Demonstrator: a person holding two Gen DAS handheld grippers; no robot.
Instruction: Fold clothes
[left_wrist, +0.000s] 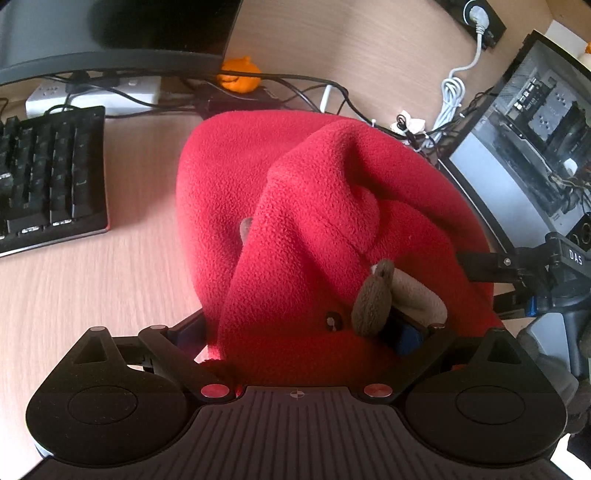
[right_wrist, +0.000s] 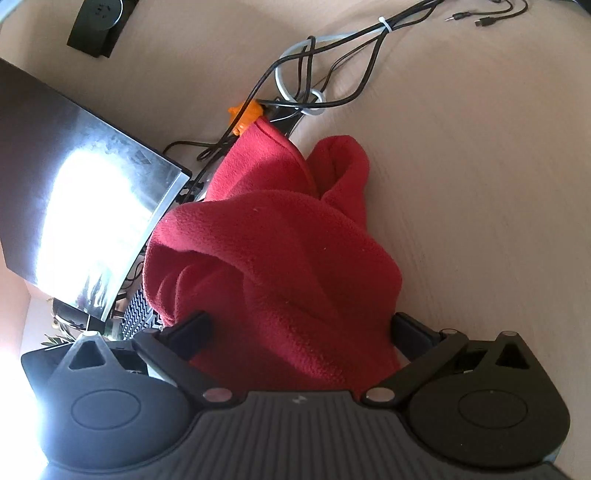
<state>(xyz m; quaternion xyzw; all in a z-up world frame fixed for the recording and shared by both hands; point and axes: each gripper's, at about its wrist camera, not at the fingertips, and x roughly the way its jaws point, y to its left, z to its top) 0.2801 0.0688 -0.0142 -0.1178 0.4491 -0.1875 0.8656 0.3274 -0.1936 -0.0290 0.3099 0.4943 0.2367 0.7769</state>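
Note:
A red fleece garment (left_wrist: 314, 221) with a small brown and cream plush decoration (left_wrist: 375, 295) lies bunched on the wooden desk. It drapes over my left gripper (left_wrist: 295, 328) and hides both fingertips, so I cannot tell how the jaws stand. In the right wrist view the same red fleece (right_wrist: 280, 258) fills the space between the fingers of my right gripper (right_wrist: 299, 325), whose jaws stand wide apart around the cloth. The right gripper also shows at the right edge of the left wrist view (left_wrist: 517, 269).
A black keyboard (left_wrist: 48, 177) lies at the left, a monitor base (left_wrist: 110, 48) behind it. An orange object (left_wrist: 240, 75), a white power strip (left_wrist: 96, 92) and cables (right_wrist: 314, 74) lie at the back. An open computer case (left_wrist: 535, 129) stands at the right.

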